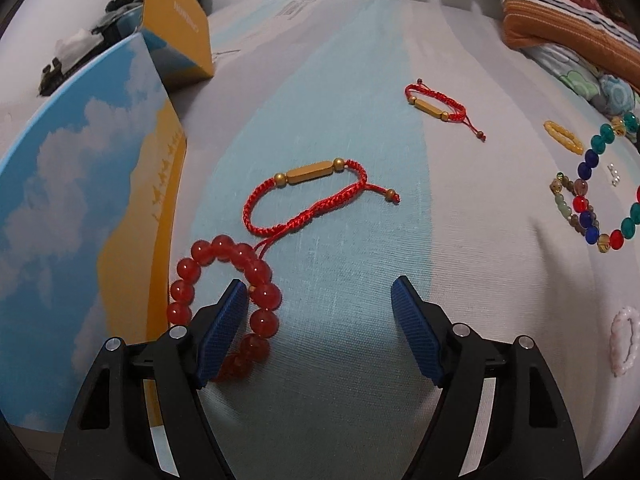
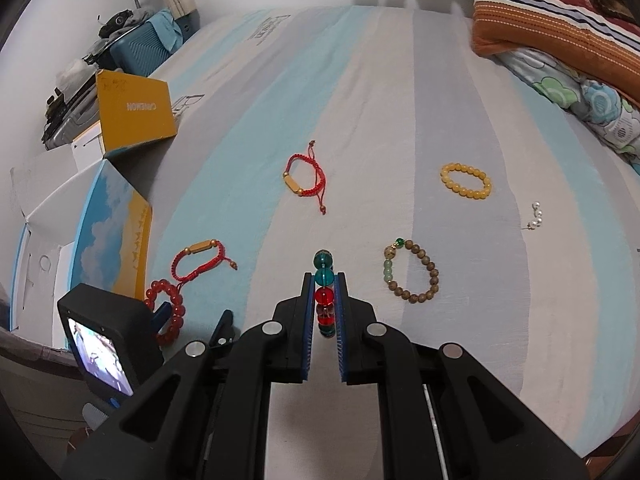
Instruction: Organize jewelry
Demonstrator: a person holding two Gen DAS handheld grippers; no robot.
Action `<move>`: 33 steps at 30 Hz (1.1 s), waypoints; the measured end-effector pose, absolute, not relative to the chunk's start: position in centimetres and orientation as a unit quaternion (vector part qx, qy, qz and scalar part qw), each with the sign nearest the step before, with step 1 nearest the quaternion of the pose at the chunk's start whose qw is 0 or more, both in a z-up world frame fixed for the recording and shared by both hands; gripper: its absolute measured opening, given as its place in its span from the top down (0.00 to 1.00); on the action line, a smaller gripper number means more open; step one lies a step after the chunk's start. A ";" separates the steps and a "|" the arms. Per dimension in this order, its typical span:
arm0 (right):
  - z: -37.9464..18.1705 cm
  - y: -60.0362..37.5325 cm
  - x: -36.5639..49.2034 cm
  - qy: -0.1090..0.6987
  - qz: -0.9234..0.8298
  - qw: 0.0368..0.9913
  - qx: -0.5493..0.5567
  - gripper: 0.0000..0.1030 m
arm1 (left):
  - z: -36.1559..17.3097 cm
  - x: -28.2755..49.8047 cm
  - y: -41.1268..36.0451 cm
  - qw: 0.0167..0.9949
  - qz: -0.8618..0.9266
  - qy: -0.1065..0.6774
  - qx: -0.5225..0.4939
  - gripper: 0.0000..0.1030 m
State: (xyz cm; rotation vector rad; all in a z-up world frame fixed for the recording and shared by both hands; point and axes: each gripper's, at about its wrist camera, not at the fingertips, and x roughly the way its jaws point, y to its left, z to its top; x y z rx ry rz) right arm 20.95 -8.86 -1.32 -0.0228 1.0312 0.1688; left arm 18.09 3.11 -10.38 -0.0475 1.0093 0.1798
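Left gripper [image 1: 318, 296]: spread wide, nothing between the pads; low over the bed sheet [image 1: 340, 360]. Its left pad sits over the ring of the red bead bracelet [image 1: 224, 300]; contact cannot be told.
Right gripper [image 2: 324, 280]: pressed together on the multicolour bead bracelet [image 2: 323, 292], which stands edge-on between the blue pads, teal beads poking out past the tips, red and darker beads further back.
Red bead bracelet: lies on the sheet beside the blue-and-yellow box [image 1: 80, 220]; also seen from the right wrist [image 2: 166, 304], partly behind the left gripper [image 2: 192, 322].
Near cord bracelet [image 1: 308, 200]: red braid with a gold bar, flat on the pale blue stripe, just beyond the red beads; its loose cord runs to them.
Far cord bracelet [image 2: 306, 178]: same kind, further up the bed, well apart from the first.
Yellow bead bracelet [image 2: 466, 182]: flat on the sheet, right of the far cord bracelet.
Brown bead bracelet [image 2: 412, 276]: wooden beads with a few green ones, just right of the right gripper's tips.
Pearl piece [image 2: 536, 216]: small white beads, near the right edge.
Pink bracelet [image 1: 624, 340]: pale ring at the right edge of the left wrist view.
Box: open, white inside, lid [image 2: 136, 110] yellow and propped upright behind.
Background: folded striped blanket [image 2: 560, 20] at the head of the bed.
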 end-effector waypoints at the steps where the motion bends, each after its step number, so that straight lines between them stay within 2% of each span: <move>1: -1.3 -8.9 20.9 0.492 0.081 0.867 -0.011 0.91 | -10.4 18.1 3.1 0.871 0.088 0.483 -0.022 0.28; 8: -1.2 -9.2 20.9 0.492 0.079 0.867 -0.008 0.91 | -9.2 17.3 2.6 0.877 0.127 0.462 -0.014 0.29; 13: -1.2 -9.1 20.9 0.491 0.078 0.868 -0.010 0.91 | -10.4 17.5 3.2 0.864 0.115 0.488 -0.043 0.31; 17: -1.3 -9.0 20.9 0.491 0.079 0.868 -0.012 0.91 | -10.4 17.2 3.1 0.864 0.099 0.490 -0.055 0.49; 19: -1.3 -9.1 20.9 0.491 0.078 0.867 -0.011 0.91 | -10.4 17.1 2.7 0.865 0.090 0.490 -0.053 0.70; 20: -1.2 -9.1 20.9 0.491 0.078 0.868 -0.010 0.91 | -10.4 17.0 2.6 0.865 0.086 0.491 -0.053 0.76; 21: -1.2 -9.2 20.9 0.490 0.077 0.868 -0.010 0.91 | -10.4 17.0 2.5 0.865 0.080 0.492 -0.053 0.87; 33: -1.1 -9.6 21.1 0.489 0.076 0.869 -0.006 0.91 | -8.6 16.9 2.4 0.867 0.042 0.490 -0.076 0.88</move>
